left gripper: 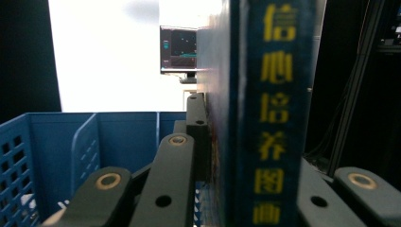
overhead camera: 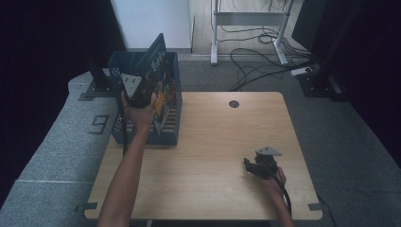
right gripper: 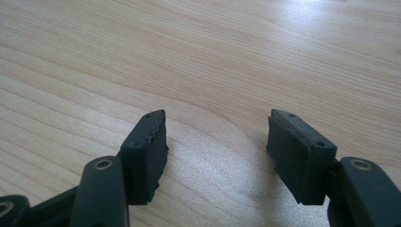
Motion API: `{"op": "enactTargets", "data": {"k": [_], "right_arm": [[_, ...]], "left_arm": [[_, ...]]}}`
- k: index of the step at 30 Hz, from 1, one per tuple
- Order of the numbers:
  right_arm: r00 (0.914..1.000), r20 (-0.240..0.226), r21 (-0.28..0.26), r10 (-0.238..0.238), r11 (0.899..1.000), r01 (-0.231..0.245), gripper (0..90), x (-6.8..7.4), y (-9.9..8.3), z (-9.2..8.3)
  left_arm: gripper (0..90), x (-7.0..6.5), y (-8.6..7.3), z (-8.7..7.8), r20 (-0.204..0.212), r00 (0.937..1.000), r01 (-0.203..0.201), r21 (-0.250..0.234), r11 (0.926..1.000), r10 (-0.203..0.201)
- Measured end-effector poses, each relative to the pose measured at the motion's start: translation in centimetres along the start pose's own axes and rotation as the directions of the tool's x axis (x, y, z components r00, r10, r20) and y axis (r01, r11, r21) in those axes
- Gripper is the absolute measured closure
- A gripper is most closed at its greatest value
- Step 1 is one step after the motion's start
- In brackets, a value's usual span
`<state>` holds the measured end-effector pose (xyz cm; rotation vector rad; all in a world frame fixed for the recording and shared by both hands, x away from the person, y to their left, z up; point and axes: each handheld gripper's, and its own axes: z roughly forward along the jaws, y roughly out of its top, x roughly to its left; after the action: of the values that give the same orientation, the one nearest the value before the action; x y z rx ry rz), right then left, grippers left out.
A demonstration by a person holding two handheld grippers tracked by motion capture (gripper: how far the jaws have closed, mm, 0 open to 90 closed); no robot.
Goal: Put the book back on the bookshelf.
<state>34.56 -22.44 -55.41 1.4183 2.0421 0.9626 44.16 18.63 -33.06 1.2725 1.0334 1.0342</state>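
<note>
Pale wooden desk (overhead camera: 208, 156) on grey carpet: nearest, the right gripper (overhead camera: 251, 165) rested on the desk, its jaws spread with nothing between them. Farther off, the left gripper (overhead camera: 137, 94) had its jaws pinching a dark blue book with yellow characters on its spine (left gripper: 279, 113), held upright above the blue perforated plastic basket (overhead camera: 120, 71) at the desk's far left corner.

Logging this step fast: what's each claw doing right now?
Left claw: closed on the blue book, held above the blue basket.
Right claw: open, nothing between its jaws, over the wooden table.
</note>
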Motion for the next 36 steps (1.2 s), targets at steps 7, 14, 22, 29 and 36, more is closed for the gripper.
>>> {"op": "enactTargets", "data": {"k": [7, 14, 22, 29, 36], "right_arm": [[1.0, 0.0, -0.001, 0.002, 1.0, -0.002, 37.7, 0.0, 0.0, 0.0], [1.0, 0.0, -0.001, 0.001, 1.0, -0.001, 37.7, 0.0, 0.0, 0.0], [1.0, 0.0, 0.0, 0.002, 1.0, -0.002, 37.7, 0.0, -0.1, -0.1], [1.0, -0.001, -0.001, 0.001, 1.0, -0.001, 37.7, 0.0, -0.1, -0.1], [1.0, 0.0, -0.001, 0.002, 1.0, -0.002, 37.7, 0.0, -0.1, -0.2]], "left_arm": [[82.1, -0.8, -0.3, 0.9, -0.01, 0.9995, -0.029, -0.015, 0.9995, 0.029], [82.1, -1.0, -0.6, 1.6, -0.024, 0.9994, -0.026, -0.029, 0.9992, 0.025], [82.0, -1.6, -1.5, 2.4, -0.031, 0.9982, -0.052, -0.02, 0.9984, 0.051], [82.0, -2.0, -1.9, 2.6, -0.042, 0.9965, -0.074, -0.035, 0.9967, 0.072], [82.0, -1.9, -2.5, 3.3, -0.047, 0.9961, -0.076, -0.008, 0.9971, 0.075]]}}
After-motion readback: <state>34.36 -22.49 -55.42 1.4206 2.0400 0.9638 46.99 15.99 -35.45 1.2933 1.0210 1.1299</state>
